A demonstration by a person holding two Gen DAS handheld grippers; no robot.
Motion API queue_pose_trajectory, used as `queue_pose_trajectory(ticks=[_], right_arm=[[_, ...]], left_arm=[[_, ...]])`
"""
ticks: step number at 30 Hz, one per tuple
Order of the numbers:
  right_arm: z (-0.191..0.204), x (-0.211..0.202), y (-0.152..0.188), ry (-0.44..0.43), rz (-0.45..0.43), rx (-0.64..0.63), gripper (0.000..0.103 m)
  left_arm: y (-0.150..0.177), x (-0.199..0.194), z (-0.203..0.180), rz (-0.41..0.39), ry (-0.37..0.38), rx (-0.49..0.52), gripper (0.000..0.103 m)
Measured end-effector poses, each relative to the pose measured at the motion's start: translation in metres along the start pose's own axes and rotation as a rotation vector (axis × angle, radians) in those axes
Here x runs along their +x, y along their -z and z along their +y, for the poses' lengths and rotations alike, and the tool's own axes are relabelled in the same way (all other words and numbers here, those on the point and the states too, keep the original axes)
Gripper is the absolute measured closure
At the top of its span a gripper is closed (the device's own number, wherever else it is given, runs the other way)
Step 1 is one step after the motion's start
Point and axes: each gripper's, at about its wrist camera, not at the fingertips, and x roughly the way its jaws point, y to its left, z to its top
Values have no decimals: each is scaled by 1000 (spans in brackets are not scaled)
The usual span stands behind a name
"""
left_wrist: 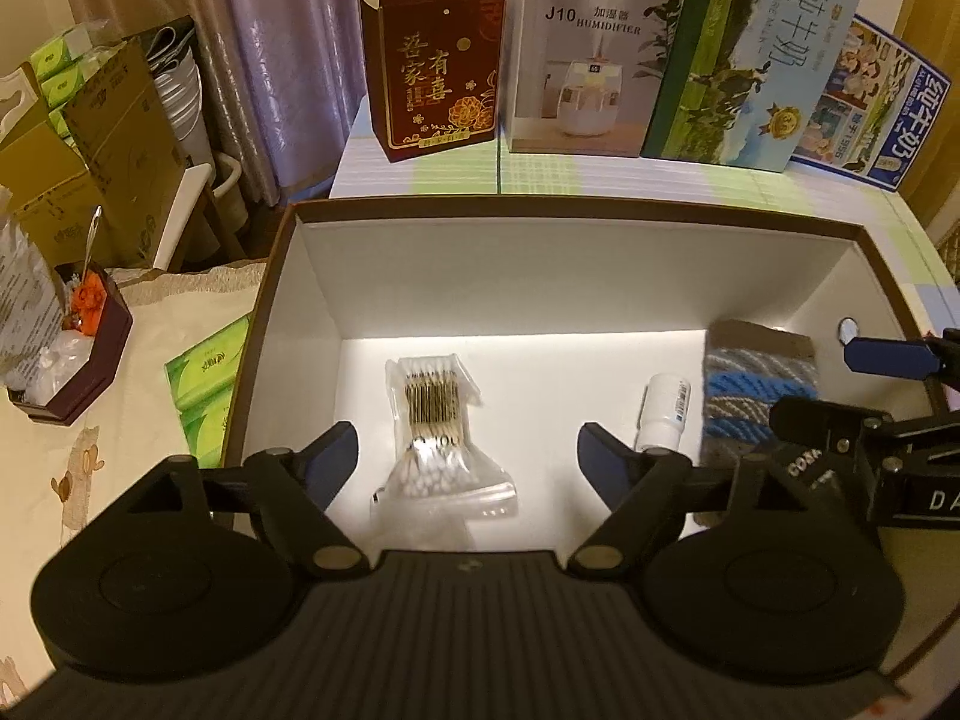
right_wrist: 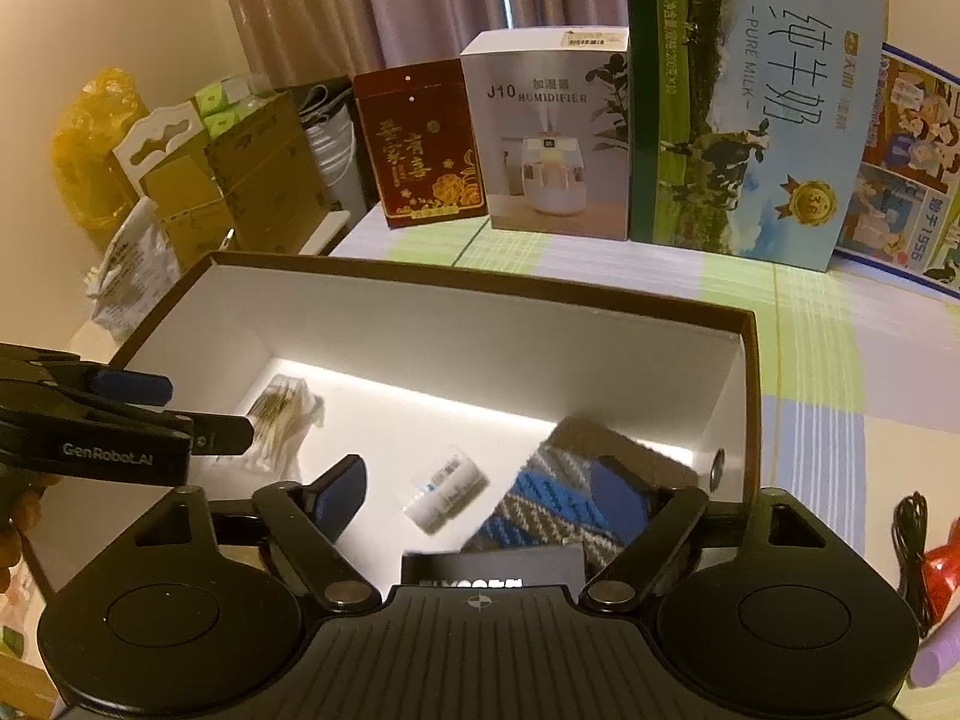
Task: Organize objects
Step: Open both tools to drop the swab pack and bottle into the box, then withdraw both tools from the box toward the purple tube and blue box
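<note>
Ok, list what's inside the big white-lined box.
Inside the box: a bag of cotton swabs, a small white bottle, a blue-grey knitted cloth and a black item at the near edge. Whatever lies under the cloth is covered.

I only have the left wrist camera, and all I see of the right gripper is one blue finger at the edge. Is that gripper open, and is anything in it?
Observer: The right gripper is open. The small white bottle sits between its fingers, but they don't touch it.
Operator: Is there anything in the box that I'm missing?
Observer: Yes, a flat black item with white lettering lies against the near wall of the box, beside the blue-grey knitted piece.
Operator: And outside the box, on the right?
Observer: A coiled black cable lies on the tablecloth next to a red object.
</note>
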Motion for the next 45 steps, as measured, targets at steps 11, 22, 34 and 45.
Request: queue_pose_trajectory(ticks=[11, 22, 34, 45], right_arm=[[3, -27, 10, -14, 8, 20, 8], [10, -58, 24, -10, 13, 26, 6], [11, -92, 44, -8, 4, 34, 6], [9, -121, 67, -10, 2, 35, 5]], left_arm=[[13, -36, -7, -31, 0, -8, 18], [32, -68, -20, -43, 16, -36, 17], [63, -98, -38, -42, 37, -54, 17], [91, -119, -60, -35, 47, -56, 17]])
